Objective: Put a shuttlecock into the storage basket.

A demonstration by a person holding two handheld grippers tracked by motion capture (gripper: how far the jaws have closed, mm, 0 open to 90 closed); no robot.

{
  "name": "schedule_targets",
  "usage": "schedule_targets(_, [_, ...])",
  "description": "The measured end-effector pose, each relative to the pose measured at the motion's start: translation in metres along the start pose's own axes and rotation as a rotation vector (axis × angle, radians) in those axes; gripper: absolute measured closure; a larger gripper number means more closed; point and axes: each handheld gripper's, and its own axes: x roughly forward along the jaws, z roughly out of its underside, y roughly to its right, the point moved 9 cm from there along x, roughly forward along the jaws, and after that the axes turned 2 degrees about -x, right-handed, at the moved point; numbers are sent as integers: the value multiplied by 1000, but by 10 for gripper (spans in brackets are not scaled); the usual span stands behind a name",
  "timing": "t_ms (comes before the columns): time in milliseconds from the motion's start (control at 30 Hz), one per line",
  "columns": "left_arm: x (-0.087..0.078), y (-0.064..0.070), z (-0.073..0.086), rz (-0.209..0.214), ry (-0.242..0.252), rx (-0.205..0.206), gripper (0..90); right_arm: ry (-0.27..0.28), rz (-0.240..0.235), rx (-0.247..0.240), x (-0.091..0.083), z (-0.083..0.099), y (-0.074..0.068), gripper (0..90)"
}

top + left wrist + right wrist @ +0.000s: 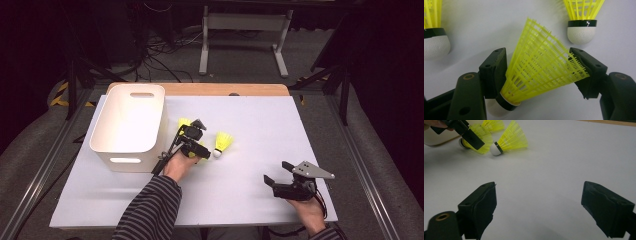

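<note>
A: left gripper (191, 141)?
B: out over mid-table on a striped sleeve (150, 205), forearm angled up and right from the bottom edge; jaws pressed in on what sits between them

A: right gripper (275, 172)?
B: low near the right front corner, hand (307, 210) behind it, jaws spread wide, pointing left, nothing between them

The shuttlecock (541, 65) between the left gripper's (537, 75) matt black, seemingly plastic jaws has a yellow plastic lattice skirt, faintly glossy, and a white, finely pebbled cap with a black band. The table (260, 125) sheet looks smooth and matt white, edged in wood. The bin (129, 125) seems smooth white plastic.
</note>
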Motion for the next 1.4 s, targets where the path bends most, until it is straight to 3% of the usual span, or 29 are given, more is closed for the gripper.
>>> schedule_targets(400, [1, 0, 3, 21, -25, 4, 198, -2, 0, -1, 0, 0, 0, 134])
schedule_targets(667, [2, -1, 6, 15, -55, 16, 161, -3, 1, -2, 0, 0, 0, 134])
schedule_targets(1400, [2, -3, 7, -31, -55, 47, 347, -1, 1, 3, 0, 0, 0, 134])
